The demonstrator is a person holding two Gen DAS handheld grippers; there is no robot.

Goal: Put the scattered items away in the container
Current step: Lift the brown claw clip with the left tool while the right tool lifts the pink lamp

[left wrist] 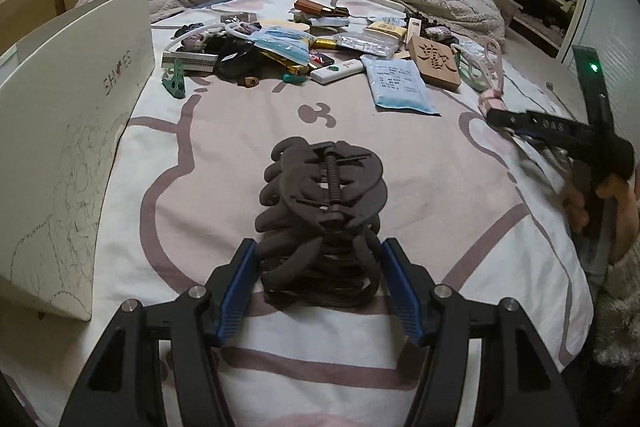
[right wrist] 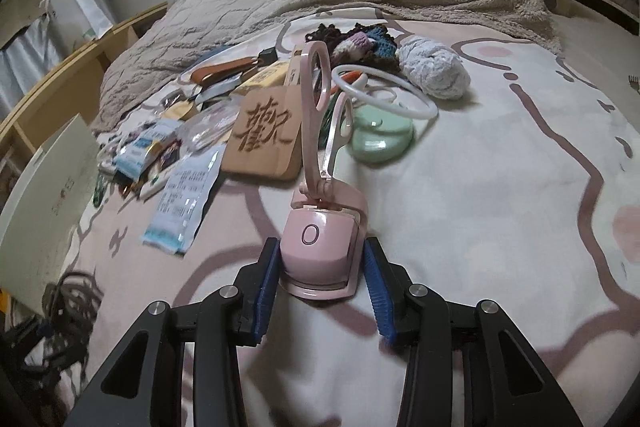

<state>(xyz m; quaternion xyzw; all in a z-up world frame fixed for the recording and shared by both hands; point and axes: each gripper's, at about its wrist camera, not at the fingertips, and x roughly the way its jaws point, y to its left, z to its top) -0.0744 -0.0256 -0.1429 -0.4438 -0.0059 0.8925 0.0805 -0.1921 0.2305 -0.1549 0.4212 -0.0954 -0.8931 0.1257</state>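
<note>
Brown hair claw (left wrist: 320, 215) gripped in left fingers (left wrist: 238, 291); pink curler (right wrist: 320, 247) (right view only) seemingly clamped likewise.

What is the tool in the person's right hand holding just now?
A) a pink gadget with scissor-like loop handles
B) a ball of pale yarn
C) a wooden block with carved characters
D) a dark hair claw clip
A: in the right wrist view, the blue pads of the right tool sit against both sides of the pink gadget, its loop handles sticking up.
</note>
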